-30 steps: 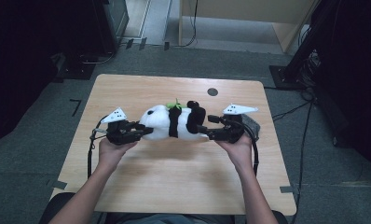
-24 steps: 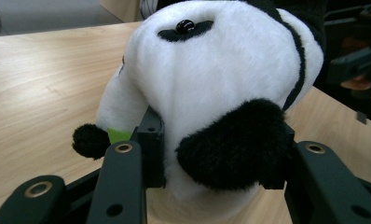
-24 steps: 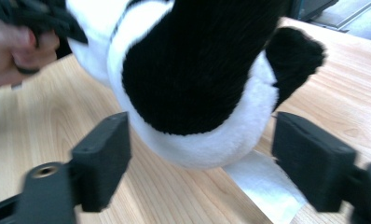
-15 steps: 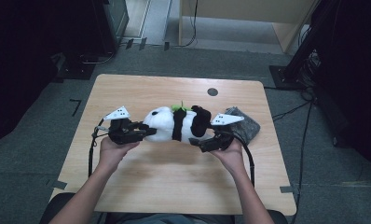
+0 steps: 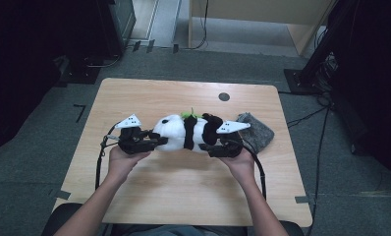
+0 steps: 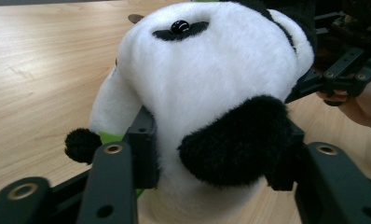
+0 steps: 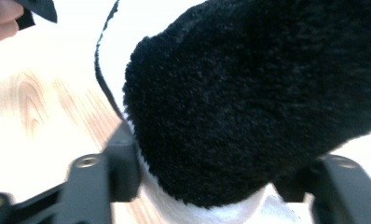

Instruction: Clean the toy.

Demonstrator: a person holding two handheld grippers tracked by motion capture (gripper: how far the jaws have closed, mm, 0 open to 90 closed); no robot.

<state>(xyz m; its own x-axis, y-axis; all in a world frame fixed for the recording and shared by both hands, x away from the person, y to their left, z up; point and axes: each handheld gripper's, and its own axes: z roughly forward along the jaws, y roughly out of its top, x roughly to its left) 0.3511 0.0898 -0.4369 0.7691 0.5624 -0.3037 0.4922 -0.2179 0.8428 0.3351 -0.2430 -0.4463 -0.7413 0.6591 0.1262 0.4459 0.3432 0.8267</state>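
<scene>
A black-and-white panda plush (image 5: pixel 183 132) lies lengthwise at the middle of the wooden table (image 5: pixel 183 196), between my two grippers. My left gripper (image 5: pixel 156 141) is at its head end. Its jaws have just been opening, but the white head and a black ear (image 6: pixel 235 140) still fill the gap (image 6: pixel 214 158) and the fur touches both pads. My right gripper (image 5: pixel 213 147) is at the other end. Its jaws have just been closing, and a black furry limb (image 7: pixel 258 102) is wedged between them (image 7: pixel 207 172). The right gripper (image 6: pixel 342 60) also appears past the plush in the left gripper view.
A grey fabric bundle (image 5: pixel 256 132) lies on the table just right of my right hand. A dark round spot (image 5: pixel 224 97) sits near the far edge. A small green piece (image 5: pixel 188 115) sticks up from the plush's back. Dark equipment and cables surround the table.
My right hand has moved left and toward the near edge, taking a new hold lower on the plush. The grey bundle behind it has come into view. The left hand stays put.
</scene>
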